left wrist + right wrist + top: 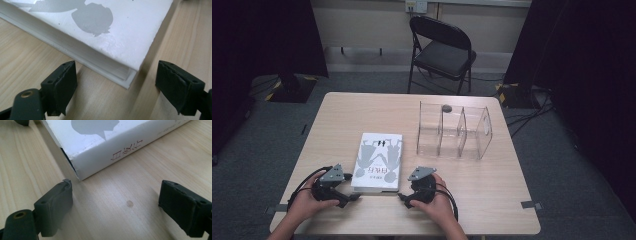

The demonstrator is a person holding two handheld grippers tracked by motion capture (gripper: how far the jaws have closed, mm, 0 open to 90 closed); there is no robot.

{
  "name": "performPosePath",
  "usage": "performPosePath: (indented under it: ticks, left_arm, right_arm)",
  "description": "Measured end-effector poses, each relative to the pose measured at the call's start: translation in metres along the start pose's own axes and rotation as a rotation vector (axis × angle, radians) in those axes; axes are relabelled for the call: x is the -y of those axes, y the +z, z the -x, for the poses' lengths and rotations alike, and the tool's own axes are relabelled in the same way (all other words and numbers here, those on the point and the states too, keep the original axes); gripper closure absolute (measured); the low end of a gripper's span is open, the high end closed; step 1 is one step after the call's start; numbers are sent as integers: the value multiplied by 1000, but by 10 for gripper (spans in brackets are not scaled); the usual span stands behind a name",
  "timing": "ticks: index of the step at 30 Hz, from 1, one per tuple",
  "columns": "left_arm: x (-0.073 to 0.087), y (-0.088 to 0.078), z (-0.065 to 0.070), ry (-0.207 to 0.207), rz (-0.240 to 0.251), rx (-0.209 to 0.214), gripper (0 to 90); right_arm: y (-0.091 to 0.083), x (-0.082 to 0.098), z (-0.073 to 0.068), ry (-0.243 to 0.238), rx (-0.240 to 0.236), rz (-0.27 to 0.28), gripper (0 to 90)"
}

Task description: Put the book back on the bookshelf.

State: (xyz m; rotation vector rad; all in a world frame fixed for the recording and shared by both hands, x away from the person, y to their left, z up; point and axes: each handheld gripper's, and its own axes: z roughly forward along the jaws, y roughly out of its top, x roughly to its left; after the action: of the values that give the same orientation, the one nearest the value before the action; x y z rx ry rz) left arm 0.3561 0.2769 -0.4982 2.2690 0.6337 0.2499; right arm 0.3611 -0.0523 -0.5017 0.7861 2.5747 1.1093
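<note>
In the right gripper view, the right gripper [115,207] has its two black jaws standing wide apart, with nothing between them. They rise from the 7 o'clock and 4 o'clock corners above the light wooden bench [140,170]. At 12 o'clock lies a white book [105,147], flat on the bench, its near corner just ahead of the left jaw. The spine carries red characters, and the cover shows a grey figure. A small round mark [129,203] sits on the wood between the jaws.
</note>
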Motion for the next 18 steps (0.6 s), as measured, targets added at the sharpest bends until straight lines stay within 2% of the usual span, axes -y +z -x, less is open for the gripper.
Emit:
performPosePath:
  ticks: [1,2,4,6,8,12,15,17,18]
  left_arm:
    - [-1,0,0,3,-1,3,187]
    - [-2,1,0,5,1,1,239]
    - [-3,2,1,0,11,7,271]
    - [-5,3,1,3,9,5,281]
    - [-10,3,0,-4,-16,-7,324]
    - [-10,2,-2,-10,-20,-10,383]
    - [-12,3,-1,-13,-34,-13,385]
    - [-13,2,-2,4,-50,-17,385]
    - [-14,3,0,-8,-41,-22,385]
  right_arm:
    - [0,0,0,-4,-7,2,112]
    - [2,-2,-2,-7,-10,1,112]
    - [3,-3,-3,-7,-13,1,112]
    - [5,-5,-4,-15,-20,0,113]
    - [8,-7,-5,-20,-24,1,113]
    - [8,-8,-6,-21,-26,1,113]
    - [10,-10,-7,-21,-26,-2,113]
    - [12,-11,-8,-24,-33,0,113]
    - [16,-14,-8,-47,-48,5,115]
